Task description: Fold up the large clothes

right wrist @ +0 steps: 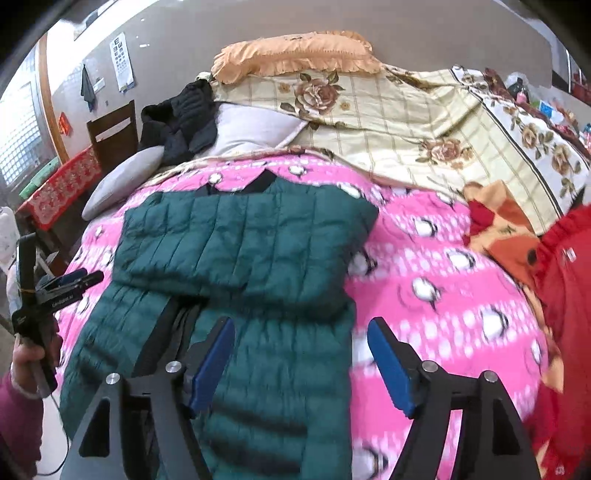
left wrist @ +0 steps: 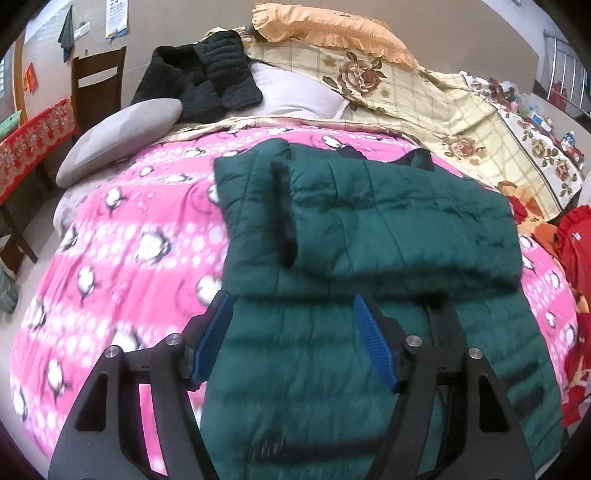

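Observation:
A dark green quilted jacket (left wrist: 369,229) lies on the pink penguin blanket (left wrist: 129,240), its upper part folded down over its lower part. My left gripper (left wrist: 291,314) is open and empty above the jacket's lower left part, just short of the folded edge. In the right wrist view the jacket (right wrist: 251,243) lies left of centre. My right gripper (right wrist: 301,339) is open and empty over the jacket's lower right edge and the blanket (right wrist: 443,277). The left gripper (right wrist: 79,277) also shows at the far left, held in a hand.
A black jacket (left wrist: 199,77), a grey cushion (left wrist: 118,136), a white pillow (left wrist: 295,92), a floral quilt (left wrist: 424,110) and an orange pillow (left wrist: 332,29) lie at the bed's far end. Red clothes (right wrist: 569,295) lie at the right. A wooden chair (left wrist: 98,81) stands at the left.

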{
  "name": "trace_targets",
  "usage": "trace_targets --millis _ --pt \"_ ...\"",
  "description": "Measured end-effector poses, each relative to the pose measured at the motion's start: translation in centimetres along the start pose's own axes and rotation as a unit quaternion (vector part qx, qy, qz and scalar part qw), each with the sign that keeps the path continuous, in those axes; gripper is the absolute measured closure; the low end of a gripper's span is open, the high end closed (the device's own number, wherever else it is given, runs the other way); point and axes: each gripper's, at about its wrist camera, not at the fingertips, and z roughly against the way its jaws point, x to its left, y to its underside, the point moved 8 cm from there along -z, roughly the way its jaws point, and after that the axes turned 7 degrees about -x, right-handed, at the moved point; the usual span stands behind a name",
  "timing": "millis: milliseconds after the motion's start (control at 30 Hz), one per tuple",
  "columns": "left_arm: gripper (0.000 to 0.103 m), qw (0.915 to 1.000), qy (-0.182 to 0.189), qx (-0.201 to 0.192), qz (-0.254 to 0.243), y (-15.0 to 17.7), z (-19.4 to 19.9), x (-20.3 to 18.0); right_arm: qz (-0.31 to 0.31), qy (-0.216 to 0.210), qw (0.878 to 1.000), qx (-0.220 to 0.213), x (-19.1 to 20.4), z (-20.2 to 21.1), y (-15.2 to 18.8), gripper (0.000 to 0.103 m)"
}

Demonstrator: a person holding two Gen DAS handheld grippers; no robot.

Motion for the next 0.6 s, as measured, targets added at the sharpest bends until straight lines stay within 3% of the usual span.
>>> trace_targets --millis 133,267,600 --pt "0.034 0.9998 -0.014 0.004 -0.01 2.4 2.9 0.3 0.018 0.001 1.0 0.01 0.8 2.8 3.1 0.031" --pt "0.034 0.9998 -0.015 0.0 -0.011 4.3 5.3 0.4 0.02 -0.027 0.999 0.028 2.3 4.9 6.6 0.031" --pt "0.034 0.9988 -0.036 0.004 -0.034 8.4 8.7 0.5 0.008 -0.057 0.997 0.043 3.6 6.9 12.6 0.025"
